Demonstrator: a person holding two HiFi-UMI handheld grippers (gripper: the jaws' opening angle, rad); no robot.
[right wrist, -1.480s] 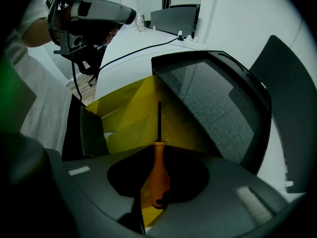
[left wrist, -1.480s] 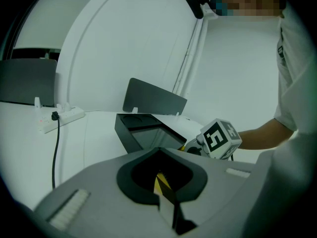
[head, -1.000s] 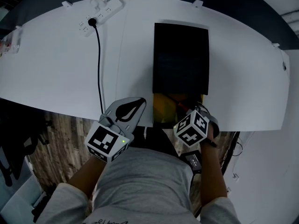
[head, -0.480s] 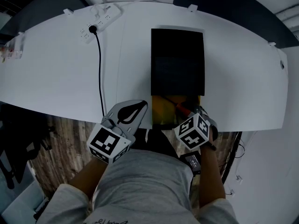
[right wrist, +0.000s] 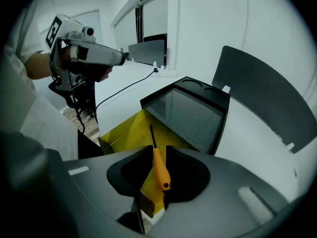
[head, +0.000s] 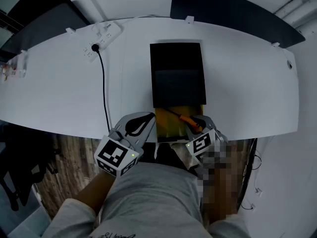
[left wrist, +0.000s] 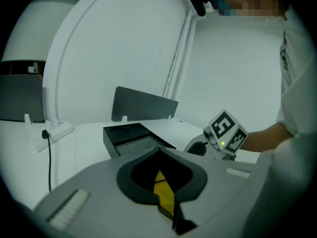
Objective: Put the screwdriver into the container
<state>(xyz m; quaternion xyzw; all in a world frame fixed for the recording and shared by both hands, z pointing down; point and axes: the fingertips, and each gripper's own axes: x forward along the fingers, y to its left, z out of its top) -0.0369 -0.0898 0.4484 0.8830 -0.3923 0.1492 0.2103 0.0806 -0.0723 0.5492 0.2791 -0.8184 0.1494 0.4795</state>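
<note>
The screwdriver (head: 187, 120), with an orange handle and a dark shaft, lies slantwise over the yellow tray (head: 166, 130) that juts from the front of the black container (head: 177, 73). My right gripper (head: 198, 124) is just behind it at the table's near edge. In the right gripper view the screwdriver (right wrist: 159, 167) shows between the closing jaws of the right gripper (right wrist: 158, 147), with a slim gap beside the handle and its shaft pointing into the tray (right wrist: 126, 130). My left gripper (head: 150, 115) hovers left of the tray, shut and empty.
A white power strip (head: 101, 37) sits at the back left, and its black cable (head: 104, 83) runs to the front edge of the white table (head: 247, 93). A dark panel (head: 233, 9) stands behind the table. Wooden floor lies below.
The view has tilted, so the container sits lower in frame. The right gripper has drawn back toward the person, and more of the screwdriver now shows across the yellow tray.
</note>
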